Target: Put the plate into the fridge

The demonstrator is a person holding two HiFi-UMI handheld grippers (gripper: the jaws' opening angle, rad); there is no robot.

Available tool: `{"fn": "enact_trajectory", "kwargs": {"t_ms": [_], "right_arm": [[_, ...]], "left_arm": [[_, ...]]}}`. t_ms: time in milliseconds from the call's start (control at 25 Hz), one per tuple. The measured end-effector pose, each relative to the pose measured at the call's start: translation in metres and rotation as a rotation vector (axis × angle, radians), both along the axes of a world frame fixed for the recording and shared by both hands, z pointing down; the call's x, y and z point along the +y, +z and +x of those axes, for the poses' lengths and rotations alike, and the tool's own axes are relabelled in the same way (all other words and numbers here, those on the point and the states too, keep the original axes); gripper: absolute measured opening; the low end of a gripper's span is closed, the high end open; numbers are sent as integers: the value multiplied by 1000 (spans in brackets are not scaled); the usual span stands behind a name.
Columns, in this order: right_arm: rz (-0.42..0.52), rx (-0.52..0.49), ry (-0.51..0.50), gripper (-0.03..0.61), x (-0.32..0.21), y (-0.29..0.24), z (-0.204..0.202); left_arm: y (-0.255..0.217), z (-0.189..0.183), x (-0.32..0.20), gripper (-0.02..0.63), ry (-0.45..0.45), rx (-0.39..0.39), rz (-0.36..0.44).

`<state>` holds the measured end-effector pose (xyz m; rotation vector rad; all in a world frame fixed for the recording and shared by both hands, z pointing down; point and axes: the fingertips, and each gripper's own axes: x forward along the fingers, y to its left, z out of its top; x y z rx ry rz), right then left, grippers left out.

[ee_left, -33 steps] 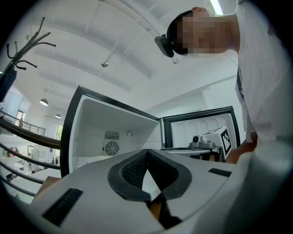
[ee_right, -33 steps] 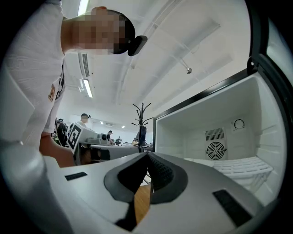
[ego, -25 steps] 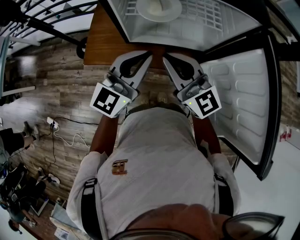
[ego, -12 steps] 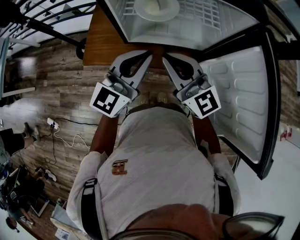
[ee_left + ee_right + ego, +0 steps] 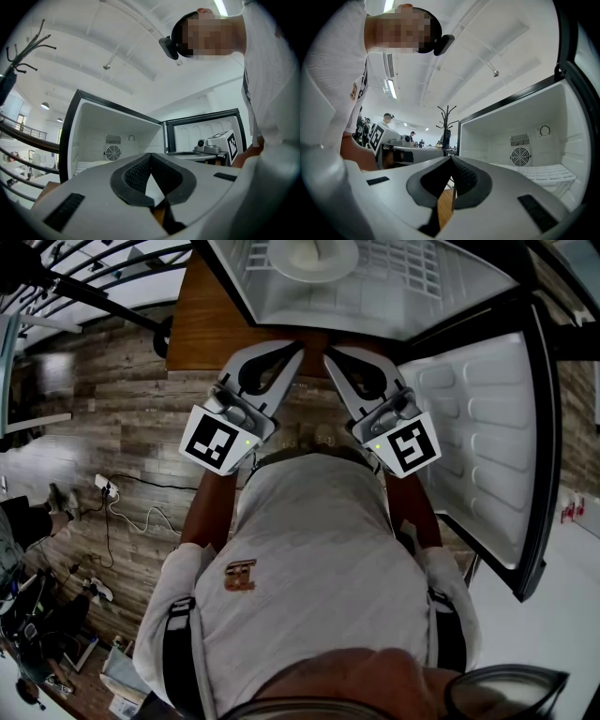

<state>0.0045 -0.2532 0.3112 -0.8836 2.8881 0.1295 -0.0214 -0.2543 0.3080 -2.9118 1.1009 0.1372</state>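
Observation:
A white plate point(image 5: 312, 256) lies on the wire shelf point(image 5: 403, 277) inside the open fridge, at the top of the head view. Both grippers are held in front of the person's chest, below the fridge opening and apart from the plate. My left gripper point(image 5: 299, 347) is shut, its dark pads meeting at the tips with nothing between them point(image 5: 151, 155). My right gripper point(image 5: 328, 352) is shut too and holds nothing point(image 5: 451, 158). The fridge's white inside point(image 5: 117, 136) with its round fan point(image 5: 520, 156) shows in both gripper views; the plate is hidden there.
The fridge door point(image 5: 487, 446) stands wide open at the right. The fridge rests on a wooden top point(image 5: 211, 324). Cables and a power strip point(image 5: 105, 488) lie on the plank floor at left. A coat rack point(image 5: 447, 117) and people stand in the background.

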Motion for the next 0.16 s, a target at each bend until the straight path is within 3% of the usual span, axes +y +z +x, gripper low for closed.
{"fn": "enact_trajectory", "kwargs": {"t_ms": [160], "right_arm": [[-2, 1, 1, 32, -2, -1, -2]], "left_arm": [[-2, -4, -2, 18, -5, 2, 0]]}}
